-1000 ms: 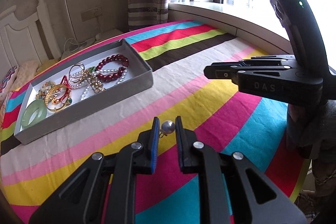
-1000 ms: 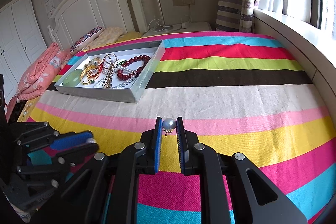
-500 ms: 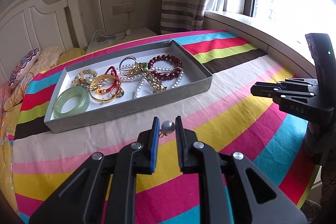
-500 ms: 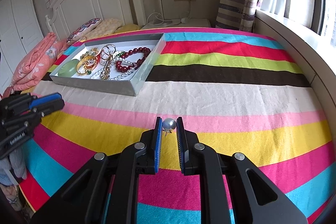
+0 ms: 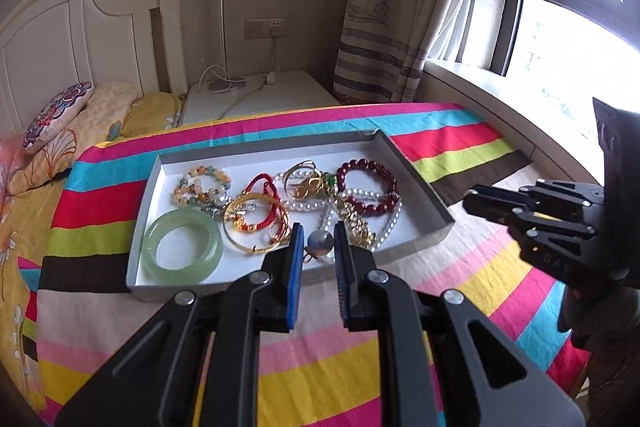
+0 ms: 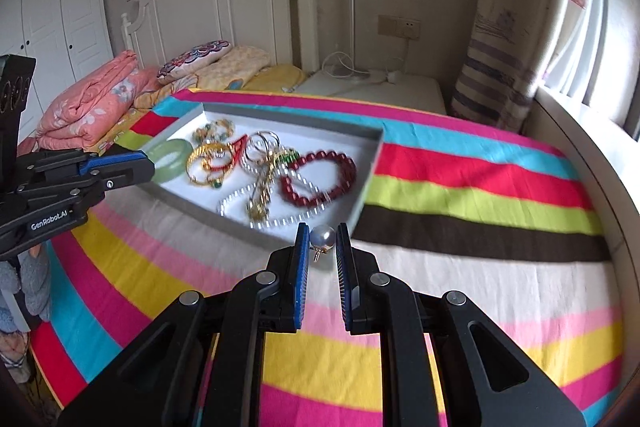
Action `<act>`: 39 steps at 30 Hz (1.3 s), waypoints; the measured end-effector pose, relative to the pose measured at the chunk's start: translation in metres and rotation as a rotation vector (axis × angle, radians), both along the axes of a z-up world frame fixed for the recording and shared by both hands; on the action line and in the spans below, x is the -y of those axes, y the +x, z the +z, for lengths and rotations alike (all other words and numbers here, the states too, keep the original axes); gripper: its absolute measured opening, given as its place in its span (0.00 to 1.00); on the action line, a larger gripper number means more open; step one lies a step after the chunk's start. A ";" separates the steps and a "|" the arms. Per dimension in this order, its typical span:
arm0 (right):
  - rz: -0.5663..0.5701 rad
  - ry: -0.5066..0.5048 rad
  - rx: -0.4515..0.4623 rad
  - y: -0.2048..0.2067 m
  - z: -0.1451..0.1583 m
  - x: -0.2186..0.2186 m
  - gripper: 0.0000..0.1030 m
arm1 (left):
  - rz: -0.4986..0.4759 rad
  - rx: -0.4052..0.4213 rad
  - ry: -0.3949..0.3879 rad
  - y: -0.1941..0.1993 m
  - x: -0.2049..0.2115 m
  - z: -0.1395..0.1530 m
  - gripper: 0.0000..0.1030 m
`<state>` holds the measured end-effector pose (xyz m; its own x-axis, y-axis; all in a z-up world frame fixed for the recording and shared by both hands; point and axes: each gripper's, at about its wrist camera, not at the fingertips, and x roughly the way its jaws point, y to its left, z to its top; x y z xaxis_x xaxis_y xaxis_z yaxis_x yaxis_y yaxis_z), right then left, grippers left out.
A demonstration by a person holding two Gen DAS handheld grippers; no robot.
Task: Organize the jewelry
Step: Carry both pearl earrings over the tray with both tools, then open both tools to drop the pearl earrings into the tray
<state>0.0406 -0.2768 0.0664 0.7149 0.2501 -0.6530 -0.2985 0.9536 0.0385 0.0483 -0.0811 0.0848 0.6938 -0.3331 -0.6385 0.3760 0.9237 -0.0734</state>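
A grey tray [image 5: 420,181] with a white floor lies on the striped bedspread. It holds a green jade bangle [image 5: 149,247], a dark red bead bracelet [image 5: 394,187], gold bangles and pearl strands in a tangle. My left gripper [image 5: 319,233] is shut on a pearl earring [image 5: 320,242], which hangs over the tray's near wall. My right gripper [image 6: 322,231] is shut on a second pearl earring [image 6: 323,238] just outside the tray's [image 6: 368,171] near right corner. In each view the other gripper shows at the side: the right gripper [image 5: 472,195] and the left gripper [image 6: 146,163].
A striped bedspread [image 6: 480,195] covers the bed. Pillows [image 5: 56,111] and a folded pink quilt [image 6: 92,99] lie by the white headboard [image 6: 224,7]. A white nightstand [image 5: 272,95] with cables stands behind the bed. A windowsill [image 5: 500,99] and curtain [image 5: 400,7] run along the right.
Both grippers have come closer to the tray with their pearl earrings still held. The left one now reaches the tray's near wall, and the right one its near corner.
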 end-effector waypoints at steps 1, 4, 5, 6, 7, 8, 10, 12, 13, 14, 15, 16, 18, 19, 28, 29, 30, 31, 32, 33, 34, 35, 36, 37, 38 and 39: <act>0.001 -0.003 0.003 0.009 0.001 -0.003 0.13 | -0.004 -0.003 -0.012 0.006 0.003 0.003 0.14; -0.002 -0.002 0.000 0.031 -0.001 -0.008 0.13 | -0.015 -0.011 -0.054 0.029 0.016 0.010 0.14; -0.005 0.000 0.000 0.036 -0.003 -0.008 0.13 | -0.018 -0.019 -0.068 0.038 0.021 0.010 0.14; -0.006 -0.002 0.001 0.041 -0.004 -0.010 0.13 | -0.021 -0.030 -0.088 0.048 0.026 0.010 0.14; -0.004 -0.004 -0.002 0.047 -0.006 -0.012 0.13 | -0.022 -0.040 -0.102 0.057 0.029 0.010 0.14; 0.001 -0.004 -0.006 0.052 -0.008 -0.015 0.13 | -0.026 -0.052 -0.116 0.065 0.032 0.009 0.14; 0.015 -0.003 -0.026 0.065 -0.013 -0.019 0.13 | -0.033 -0.077 -0.130 0.081 0.041 0.006 0.14; 0.026 -0.016 -0.038 0.075 -0.016 -0.025 0.13 | -0.036 -0.095 -0.122 0.096 0.050 0.000 0.14; 0.038 -0.023 -0.044 0.079 -0.019 -0.028 0.13 | -0.038 -0.107 -0.119 0.102 0.054 -0.004 0.14; 0.046 -0.028 -0.048 0.084 -0.020 -0.030 0.13 | -0.039 -0.117 -0.115 0.107 0.056 -0.008 0.14; 0.053 -0.035 -0.053 0.087 -0.022 -0.033 0.13 | -0.040 -0.130 -0.105 0.114 0.061 -0.012 0.14; 0.062 -0.045 -0.059 0.091 -0.025 -0.035 0.13 | -0.041 -0.138 -0.098 0.120 0.064 -0.016 0.14; 0.074 -0.059 -0.065 0.094 -0.027 -0.039 0.13 | -0.038 -0.156 -0.104 0.130 0.067 -0.022 0.14; 0.074 -0.052 -0.069 0.096 -0.029 -0.038 0.13 | -0.039 -0.161 -0.106 0.134 0.068 -0.023 0.14; 0.073 0.001 -0.077 0.100 -0.032 -0.027 0.13 | -0.062 -0.177 -0.092 0.147 0.077 -0.035 0.14; 0.071 0.004 -0.079 0.101 -0.032 -0.025 0.13 | -0.060 -0.187 -0.096 0.148 0.075 -0.038 0.14; 0.070 0.006 -0.081 0.102 -0.033 -0.024 0.13 | -0.055 -0.196 -0.096 0.150 0.074 -0.040 0.14; 0.070 0.011 -0.086 0.103 -0.035 -0.023 0.13 | -0.046 -0.203 -0.093 0.153 0.073 -0.043 0.14; 0.069 0.014 -0.092 0.105 -0.036 -0.022 0.13 | -0.043 -0.206 -0.090 0.154 0.072 -0.045 0.14; 0.067 0.019 -0.097 0.106 -0.036 -0.021 0.13 | -0.040 -0.209 -0.085 0.155 0.071 -0.048 0.14; 0.062 0.024 -0.092 0.106 -0.036 -0.020 0.13 | -0.039 -0.208 -0.077 0.156 0.071 -0.049 0.14; 0.061 0.027 -0.086 0.106 -0.035 -0.020 0.13 | -0.036 -0.204 -0.061 0.155 0.072 -0.050 0.14; 0.063 0.027 -0.087 0.105 -0.035 -0.020 0.13 | -0.032 -0.198 -0.044 0.155 0.074 -0.051 0.14; 0.066 0.028 -0.092 0.106 -0.036 -0.021 0.13 | -0.028 -0.193 -0.032 0.154 0.075 -0.051 0.14; 0.067 0.027 -0.097 0.107 -0.036 -0.021 0.13 | -0.024 -0.188 -0.023 0.154 0.075 -0.051 0.14; 0.068 0.027 -0.099 0.108 -0.036 -0.021 0.13 | -0.022 -0.186 -0.017 0.154 0.076 -0.051 0.14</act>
